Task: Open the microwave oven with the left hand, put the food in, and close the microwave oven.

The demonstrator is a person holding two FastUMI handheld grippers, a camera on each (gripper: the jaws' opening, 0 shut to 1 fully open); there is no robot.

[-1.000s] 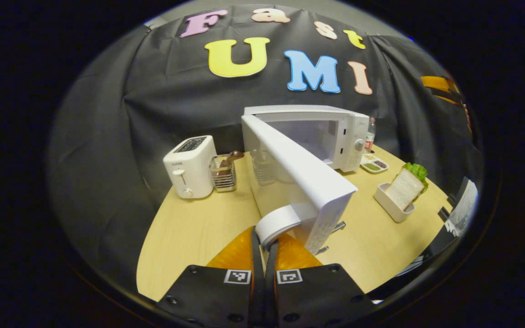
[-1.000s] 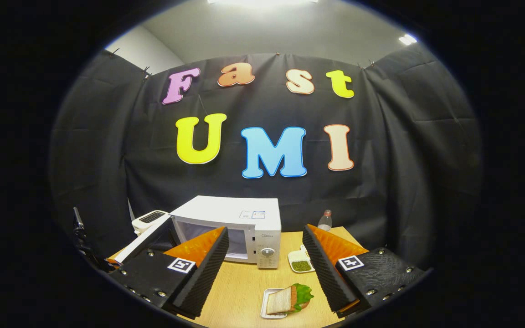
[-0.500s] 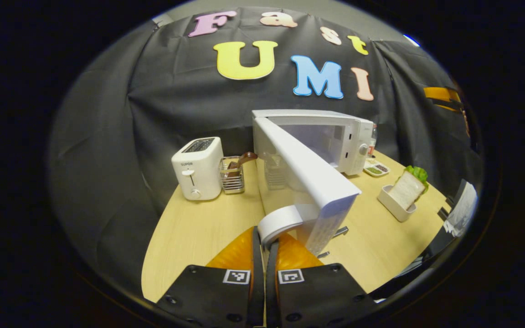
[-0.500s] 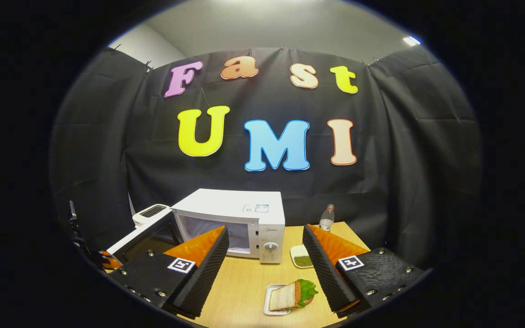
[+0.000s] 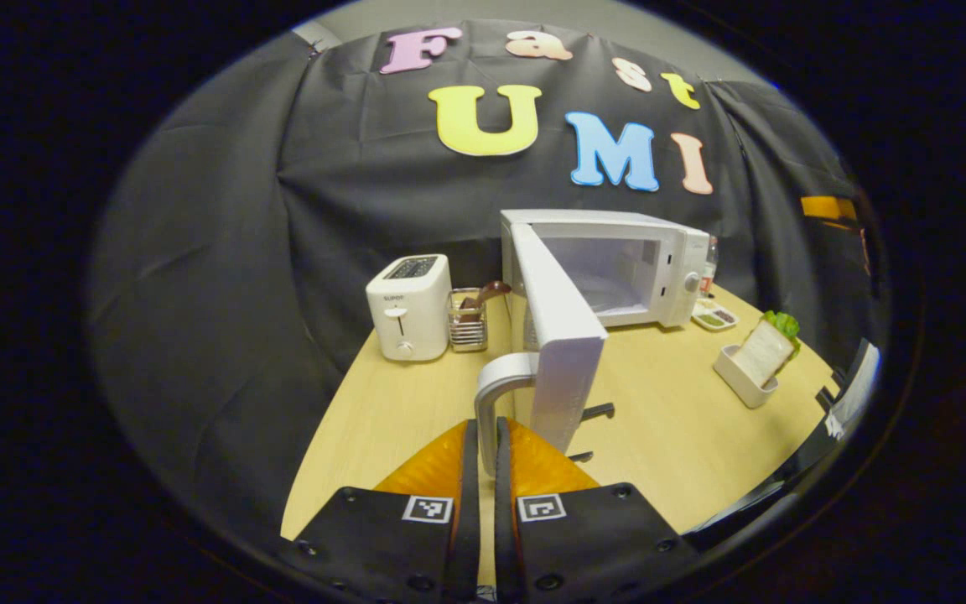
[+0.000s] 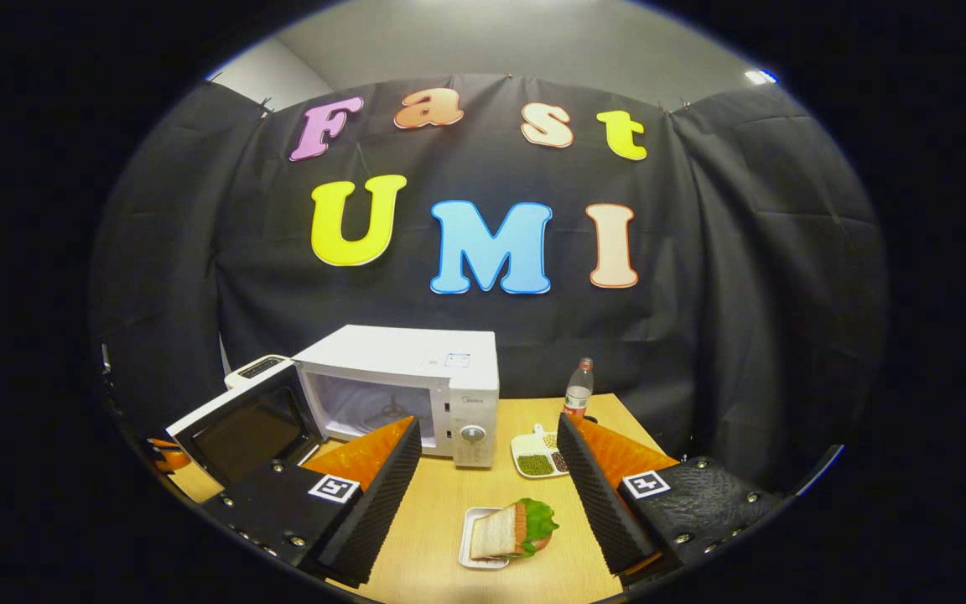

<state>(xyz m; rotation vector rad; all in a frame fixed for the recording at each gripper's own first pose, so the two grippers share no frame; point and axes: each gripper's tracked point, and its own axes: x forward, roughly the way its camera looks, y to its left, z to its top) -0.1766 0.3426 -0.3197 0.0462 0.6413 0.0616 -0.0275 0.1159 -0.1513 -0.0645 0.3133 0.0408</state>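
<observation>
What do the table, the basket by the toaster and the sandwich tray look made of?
Table: pale wood-look top, likely laminate; faint grain, matte sheen. Basket: metal wire, chrome-like; thin shiny bars that you can see through. Tray: white, smooth, probably plastic or ceramic; cannot tell which.

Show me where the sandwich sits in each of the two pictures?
Left gripper view: sandwich far right, upright in its white tray.
Right gripper view: sandwich bottom centre, between the tool's fingers.
Shared landmark: the open microwave, behind it in both.
</observation>
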